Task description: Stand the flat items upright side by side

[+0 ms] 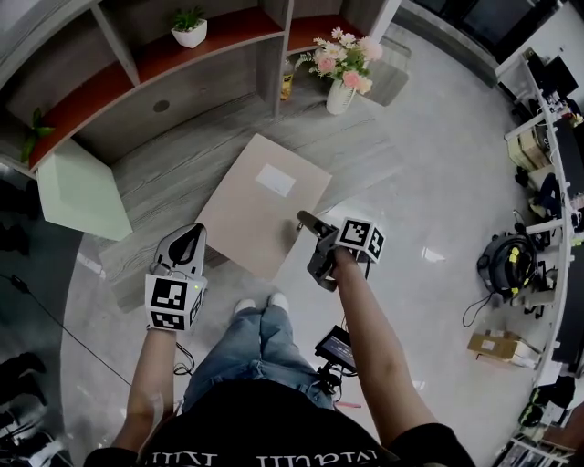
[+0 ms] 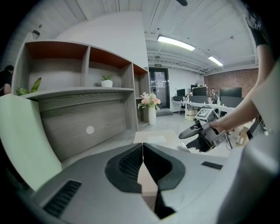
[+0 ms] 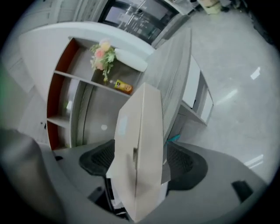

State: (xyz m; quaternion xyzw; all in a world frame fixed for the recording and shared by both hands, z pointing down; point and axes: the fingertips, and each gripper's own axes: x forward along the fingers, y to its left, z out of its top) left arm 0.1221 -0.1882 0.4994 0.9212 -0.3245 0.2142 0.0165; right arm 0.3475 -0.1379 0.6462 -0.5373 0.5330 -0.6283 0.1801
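A flat beige box [image 1: 260, 201] with a white label lies on the low grey wooden platform [image 1: 173, 178]; it also shows as the beige box [image 2: 151, 138] in the left gripper view. My right gripper [image 1: 307, 224] is at its right edge. In the right gripper view the beige box [image 3: 140, 144] stands edge-on between the wide-apart jaws of the right gripper [image 3: 142, 165], and the pads do not press it. A pale green flat panel [image 1: 78, 191] stands at the platform's left end, seen again as the green panel [image 2: 22, 140]. My left gripper [image 1: 187, 239] hovers by the box's near left corner, shut and empty [image 2: 143, 151].
Behind the platform a shelf unit holds a potted plant [image 1: 190, 27], a bottle [image 1: 286, 82] and a vase of flowers [image 1: 342, 68]. The person's feet [image 1: 260, 306] are at the platform's front edge. Office desks, bags and a cardboard box [image 1: 497, 345] lie far right.
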